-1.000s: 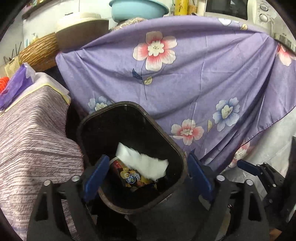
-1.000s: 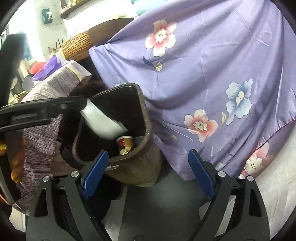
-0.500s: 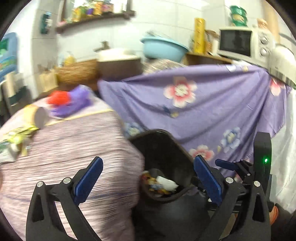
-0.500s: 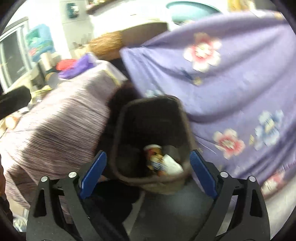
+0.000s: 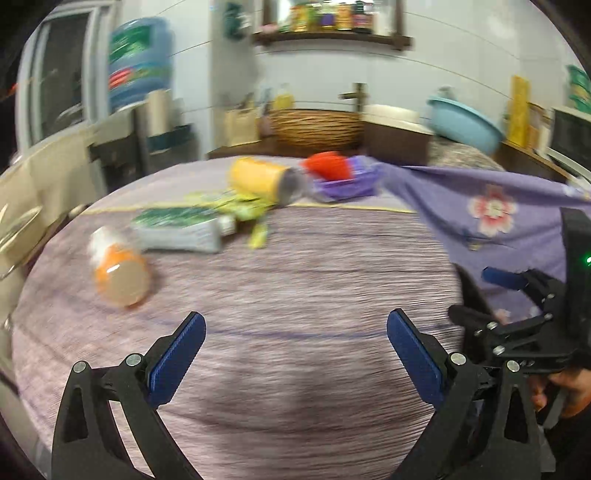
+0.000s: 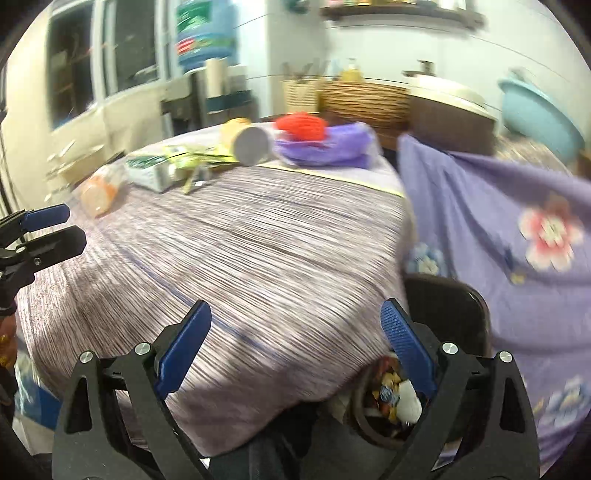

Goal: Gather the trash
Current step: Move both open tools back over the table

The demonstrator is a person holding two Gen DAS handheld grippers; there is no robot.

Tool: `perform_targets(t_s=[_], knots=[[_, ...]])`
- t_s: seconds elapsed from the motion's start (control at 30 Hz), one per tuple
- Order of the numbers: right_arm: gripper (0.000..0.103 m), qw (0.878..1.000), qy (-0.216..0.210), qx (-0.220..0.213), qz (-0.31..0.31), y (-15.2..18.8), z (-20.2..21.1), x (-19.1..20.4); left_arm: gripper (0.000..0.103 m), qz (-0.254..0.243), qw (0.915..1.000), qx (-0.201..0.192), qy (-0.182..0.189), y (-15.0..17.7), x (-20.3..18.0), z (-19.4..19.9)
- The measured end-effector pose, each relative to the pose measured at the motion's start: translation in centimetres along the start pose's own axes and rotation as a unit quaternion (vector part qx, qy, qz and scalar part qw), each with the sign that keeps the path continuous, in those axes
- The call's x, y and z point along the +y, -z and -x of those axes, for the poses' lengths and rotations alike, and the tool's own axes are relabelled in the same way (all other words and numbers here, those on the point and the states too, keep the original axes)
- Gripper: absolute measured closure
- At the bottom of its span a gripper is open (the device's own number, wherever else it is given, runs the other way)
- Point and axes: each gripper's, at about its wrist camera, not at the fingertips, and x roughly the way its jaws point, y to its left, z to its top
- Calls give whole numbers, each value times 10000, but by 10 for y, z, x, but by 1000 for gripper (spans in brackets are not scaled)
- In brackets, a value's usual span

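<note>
1. Left wrist view: we see our left gripper (image 5: 295, 339) over a table covered in a striped mauve cloth (image 5: 295, 295). Its blue pads are spread wide with nothing between them; the jaws have just been opening to this width.
2. At the far side of the table lies the trash, well apart from the gripper: an orange bottle (image 5: 120, 275) on its side at the left, a green-and-white tube (image 5: 181, 229) beside it, yellow-green wrappers (image 5: 240, 206) behind the tube, and a yellow can (image 5: 266, 181) lying with its open end toward the right.
3. Just right of the can we see a red bundle (image 5: 330, 166) resting on something purple (image 5: 347, 184). What these are the blur does not let us tell.
4. At the right edge of that view we see the right gripper (image 5: 517, 295), held by a hand (image 5: 569, 387), in front of a purple flowered cloth (image 5: 491, 206).
5. In the right wrist view our right gripper (image 6: 295, 332) also stands spread, empty, above the near edge of the table.
6. Below its right finger we see the dark trash bin (image 6: 450, 306) on the floor, between the table and the flowered cloth, with white paper (image 6: 408, 400) and coloured wrappers inside.
7. At the left edge of this view the left gripper's fingers (image 6: 46, 216) show.
8. Behind the table we see a wicker basket (image 6: 364, 98), a light blue basin (image 6: 539, 114) and a large water bottle (image 6: 203, 33).
</note>
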Motion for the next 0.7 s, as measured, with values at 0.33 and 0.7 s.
perform_targets(t_s=[0.33, 0.7], knots=[[11, 9964, -213, 151, 811, -50, -39, 61, 6, 958, 9931, 257, -627, -18, 115, -8], [11, 9922, -178, 84, 1233, -67, -49, 99, 6, 1644, 9799, 1038, -457, -62, 180, -72]])
